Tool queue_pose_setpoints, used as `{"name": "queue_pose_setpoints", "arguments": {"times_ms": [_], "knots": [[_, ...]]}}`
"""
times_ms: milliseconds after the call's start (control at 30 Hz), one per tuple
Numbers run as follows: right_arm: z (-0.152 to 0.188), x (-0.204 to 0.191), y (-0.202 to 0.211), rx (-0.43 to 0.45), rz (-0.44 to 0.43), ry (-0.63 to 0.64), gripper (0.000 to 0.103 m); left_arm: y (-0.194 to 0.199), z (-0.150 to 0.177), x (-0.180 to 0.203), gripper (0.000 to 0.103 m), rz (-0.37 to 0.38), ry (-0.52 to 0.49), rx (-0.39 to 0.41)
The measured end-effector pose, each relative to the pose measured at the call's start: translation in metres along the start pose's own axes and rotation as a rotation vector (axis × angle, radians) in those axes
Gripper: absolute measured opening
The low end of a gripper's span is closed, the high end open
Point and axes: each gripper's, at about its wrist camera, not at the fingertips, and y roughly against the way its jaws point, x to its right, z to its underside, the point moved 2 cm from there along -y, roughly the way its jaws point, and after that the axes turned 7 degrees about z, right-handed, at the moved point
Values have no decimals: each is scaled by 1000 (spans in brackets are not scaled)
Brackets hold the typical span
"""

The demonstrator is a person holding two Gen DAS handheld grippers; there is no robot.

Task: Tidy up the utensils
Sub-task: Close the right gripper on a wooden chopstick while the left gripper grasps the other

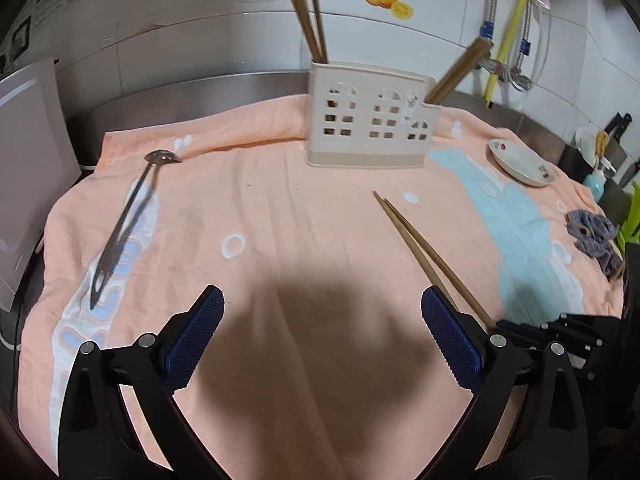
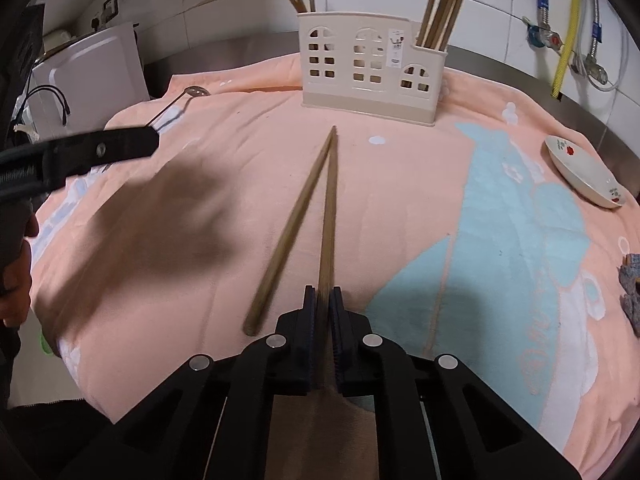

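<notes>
Two black plastic grippers, angular arms with triangular cut-outs and round silver rivets at the pivots. Left gripper (image 1: 322,300): dark blue, finely ribbed pads (image 1: 452,336). Right gripper (image 2: 324,300): same dark ribbed pads. At left edge of right view, a coiled black spring (image 2: 18,180) and a bare hand (image 2: 16,280).

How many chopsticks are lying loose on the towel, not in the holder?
2. One chopstick is pinched at its near end in the right claw; the other chopstick lies free just left of it, their far tips meeting toward the holder. None seem hidden.
</notes>
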Motion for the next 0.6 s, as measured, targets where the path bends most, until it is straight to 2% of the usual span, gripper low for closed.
{"name": "queue_pose_setpoints", "arguments": {"times_ms": [233,467,600], "knots": [[2,18,5,12,-16,-31,6,-8,10,24,98,30,-14,-35],[8,30,8,14,-38,-46,6,-21,21,55,96,92,-35,-80],[10,36,8,13,-57,-58,6,-29,23,68,82,127,-43,-108]]}}
